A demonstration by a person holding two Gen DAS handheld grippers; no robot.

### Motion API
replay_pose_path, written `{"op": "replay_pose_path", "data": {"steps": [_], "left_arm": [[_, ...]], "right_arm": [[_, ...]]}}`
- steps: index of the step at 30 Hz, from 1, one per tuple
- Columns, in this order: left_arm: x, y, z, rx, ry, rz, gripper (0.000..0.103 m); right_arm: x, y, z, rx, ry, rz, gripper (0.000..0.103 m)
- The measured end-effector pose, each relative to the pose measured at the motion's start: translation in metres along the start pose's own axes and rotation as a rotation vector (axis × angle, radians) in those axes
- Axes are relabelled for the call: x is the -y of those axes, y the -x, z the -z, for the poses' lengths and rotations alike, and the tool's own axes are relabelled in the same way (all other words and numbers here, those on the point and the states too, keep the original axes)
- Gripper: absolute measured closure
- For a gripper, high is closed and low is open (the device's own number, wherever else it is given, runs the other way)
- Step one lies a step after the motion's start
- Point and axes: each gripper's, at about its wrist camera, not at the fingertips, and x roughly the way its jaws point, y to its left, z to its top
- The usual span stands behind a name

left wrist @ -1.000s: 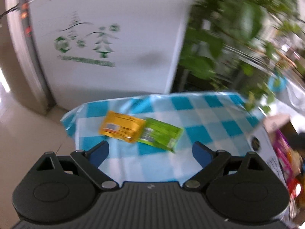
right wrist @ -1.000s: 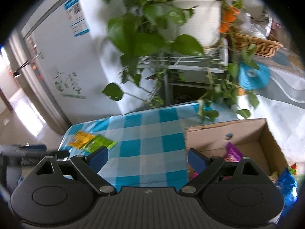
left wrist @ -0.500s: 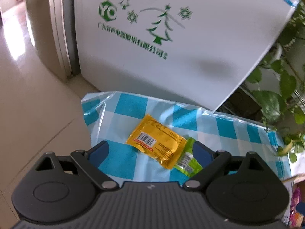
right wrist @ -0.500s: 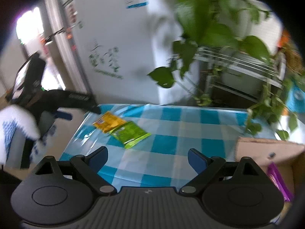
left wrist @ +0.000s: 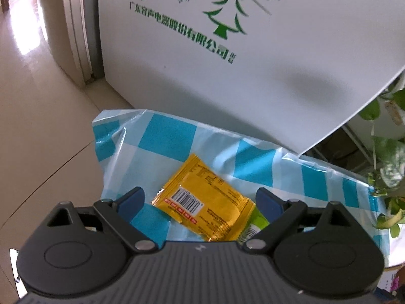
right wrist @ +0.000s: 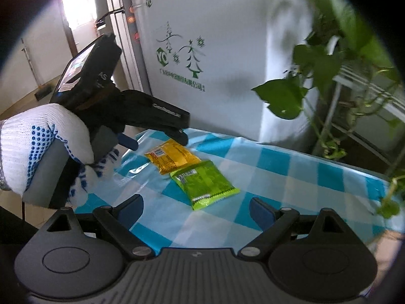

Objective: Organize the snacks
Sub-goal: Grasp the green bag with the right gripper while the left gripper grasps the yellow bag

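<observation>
Snacks first: 2 packets lie flat on the blue-and-white checked tablecloth (right wrist: 278, 167), a yellow packet (left wrist: 202, 200) and a green packet (right wrist: 205, 185), and the yellow one's corner overlaps the green one's end. The left gripper (left wrist: 200, 200) is tipped down right over the yellow packet, which sits between its blue fingertips (left wrist: 131, 198); jaws spread wide, pads not pressing on anything. From the right wrist view, a white dotted glove (right wrist: 45, 147) holds that left gripper above the yellow packet. The right gripper (right wrist: 196, 209) is also spread wide with nothing in it; the green packet lies just ahead of its fingertips, roughly centred. A white appliance with green tree print (left wrist: 240, 50) stands beyond the table's far edge.
</observation>
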Motion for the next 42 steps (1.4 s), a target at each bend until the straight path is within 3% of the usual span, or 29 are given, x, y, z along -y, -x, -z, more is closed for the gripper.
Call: {"op": "replay_pose_path", "data": {"steps": [13,23,28,29,30,32,33,34,38,40,42], "left_arm": [[-0.006,-0.019,-0.006,-0.010,0.032,-0.038,0.007],[-0.003,-0.025,-0.010,0.000,0.022,-0.067,0.004],[0.003,-0.027,-0.004,0.017,-0.032,-0.103,0.006],[0.004,-0.027,-0.003,0.019,-0.045,-0.108,0.006],[0.005,-0.027,-0.002,0.023,-0.060,-0.113,0.009],[0.006,-0.025,0.000,0.034,-0.077,-0.112,0.016],[0.007,-0.023,0.001,0.042,-0.090,-0.105,0.026],[0.007,-0.021,0.002,0.044,-0.108,-0.092,0.032],[0.008,-0.015,0.009,0.033,-0.136,-0.036,0.042],[0.006,-0.010,0.013,0.019,-0.138,-0.008,0.054],[0.007,-0.003,0.020,-0.006,-0.124,0.029,0.057]], "right_arm": [[0.010,-0.068,-0.004,-0.055,0.073,-0.027,0.009],[0.009,-0.101,-0.004,-0.048,0.124,-0.057,0.009],[0.003,-0.113,-0.004,-0.046,0.127,-0.041,0.017],[0.003,-0.112,-0.005,-0.047,0.126,-0.043,0.024],[0.004,-0.112,-0.007,-0.051,0.125,-0.047,0.032],[0.007,-0.110,-0.009,-0.066,0.107,-0.057,0.038],[0.008,-0.107,-0.009,-0.073,0.100,-0.058,0.041],[0.008,-0.105,-0.009,-0.080,0.098,-0.056,0.042],[0.004,-0.095,-0.007,-0.127,0.076,-0.012,0.044],[0.002,-0.088,-0.004,-0.138,0.048,0.013,0.044],[0.002,-0.079,0.000,-0.149,-0.001,0.031,0.044]]}}
